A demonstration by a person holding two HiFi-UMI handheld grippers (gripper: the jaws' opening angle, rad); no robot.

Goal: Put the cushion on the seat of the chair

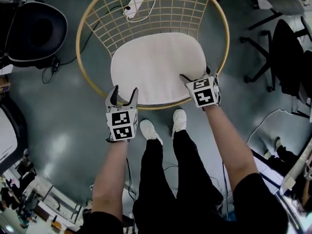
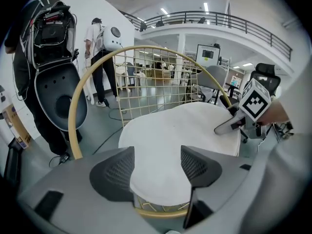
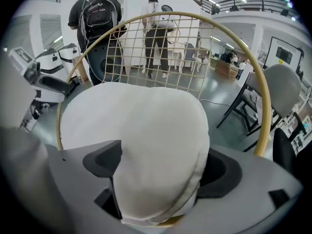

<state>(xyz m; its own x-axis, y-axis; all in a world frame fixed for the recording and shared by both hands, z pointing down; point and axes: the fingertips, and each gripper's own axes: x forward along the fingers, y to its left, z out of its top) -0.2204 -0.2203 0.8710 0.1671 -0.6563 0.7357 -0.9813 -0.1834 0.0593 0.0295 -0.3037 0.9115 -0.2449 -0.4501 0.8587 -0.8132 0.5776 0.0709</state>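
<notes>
cushion on wire chair seat, both tongs released

head view: white cushion (image 1: 156, 65) lies flat on the seat of the round wire chair (image 1: 146, 106), inside the gold rim. its near edge sits just short of the front rim. left gripper (image 1: 125, 92) is at the cushion's near-left edge with its jaws spread. right gripper (image 1: 196, 75) is at the near-right edge. white shoes (image 1: 148, 129) stand just beside the front rim. the glossy grey floor (image 1: 63, 111) is open to the left of the chair. a dark shell seat (image 1: 36, 33) stands well apart at upper left, and a black office chair (image 1: 287, 52) at right. a white power strip (image 1: 134, 4) with cable lies under the wire back.

left gripper view: left gripper (image 2: 157, 165) has its jaws wide, pads not pressing, with the cushion (image 2: 170, 135) edge showing in the gap. the right gripper (image 2: 234, 123) rests at the far edge. a person with a backpack (image 2: 44, 43) stands beyond the rim (image 2: 73, 116).

right gripper view: right gripper (image 3: 161, 174) is released, its jaws set apart around the cushion (image 3: 136, 126) corner, which bulges between them. the wire back and rim (image 3: 263, 106) rise behind.
</notes>
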